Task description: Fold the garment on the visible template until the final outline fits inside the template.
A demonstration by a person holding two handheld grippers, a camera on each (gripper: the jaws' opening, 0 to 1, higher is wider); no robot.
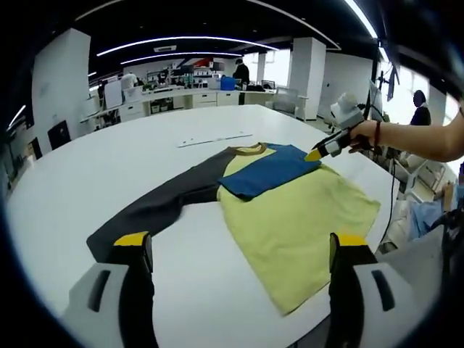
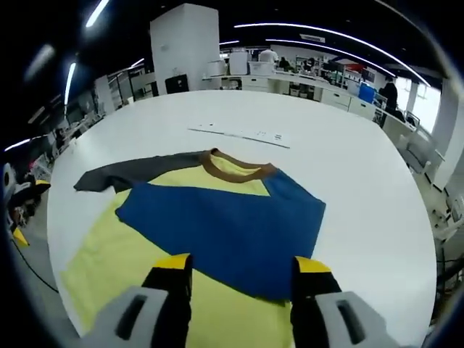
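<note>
In the left gripper view, the left gripper (image 1: 238, 250) is hovering low above the near edge of the white bench (image 1: 109, 174), its two yellow-tipped fingers (image 1: 133, 240) standing wide apart and gripping nothing. Across the bench, a person's hand (image 1: 365, 135) is reaching in from the right, holding the right gripper (image 1: 316, 154) tilted down with its tip just at the blue sleeve (image 1: 267, 170). In the right gripper view, that gripper's fingers (image 2: 171, 264) are spread apart above the cloth, not clamping it.

The garment (image 1: 297, 217) is lying flat on the bench, its brown collar (image 2: 235, 167) pointing away from the right gripper and its long axis running from collar to hem. The blue sleeve is lying folded across the yellow body. The dark grey sleeve (image 1: 163, 206) is stretching out straight toward the left gripper. A thin white strip (image 2: 243, 133) is lying beyond the collar.
</note>
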